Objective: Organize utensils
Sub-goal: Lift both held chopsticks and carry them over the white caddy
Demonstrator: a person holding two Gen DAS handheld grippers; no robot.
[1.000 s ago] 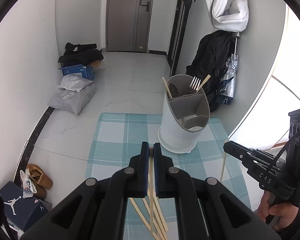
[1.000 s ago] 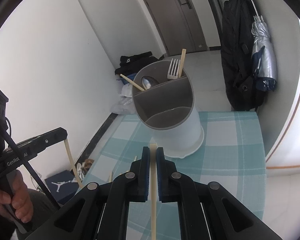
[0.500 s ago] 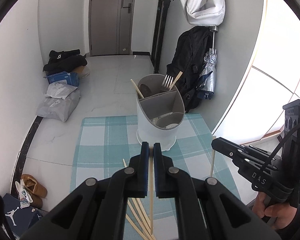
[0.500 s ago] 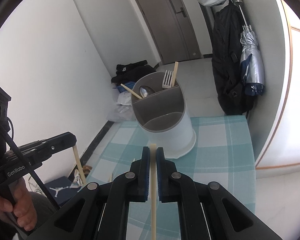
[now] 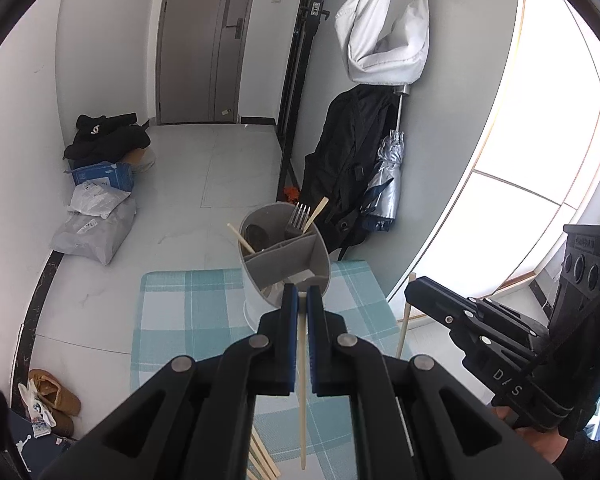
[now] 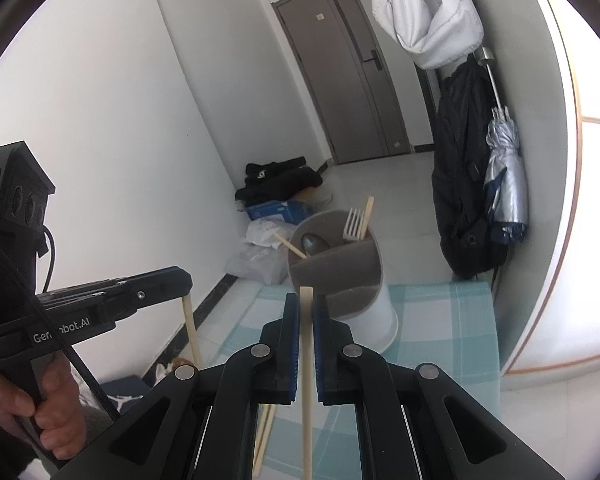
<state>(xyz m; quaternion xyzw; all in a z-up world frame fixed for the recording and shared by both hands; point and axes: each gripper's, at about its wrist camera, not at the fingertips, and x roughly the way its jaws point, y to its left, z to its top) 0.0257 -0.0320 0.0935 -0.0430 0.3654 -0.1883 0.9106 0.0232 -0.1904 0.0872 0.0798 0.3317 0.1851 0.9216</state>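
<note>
A white utensil holder with grey dividers stands on a teal checked mat; it also shows in the right wrist view. It holds a fork, a spoon and two chopsticks. My left gripper is shut on a chopstick, held high, short of the holder. My right gripper is shut on another chopstick, also raised near the holder. Several loose chopsticks lie on the mat below.
A black jacket and a silver umbrella hang on the right wall beside the mat. Bags and a blue box lie on the floor at the left wall. Shoes sit near the mat's left front.
Both grippers have risen with their chopsticks, and the holder looks smaller and lower in both views. The left gripper's tips now line up with the holder's near rim.
</note>
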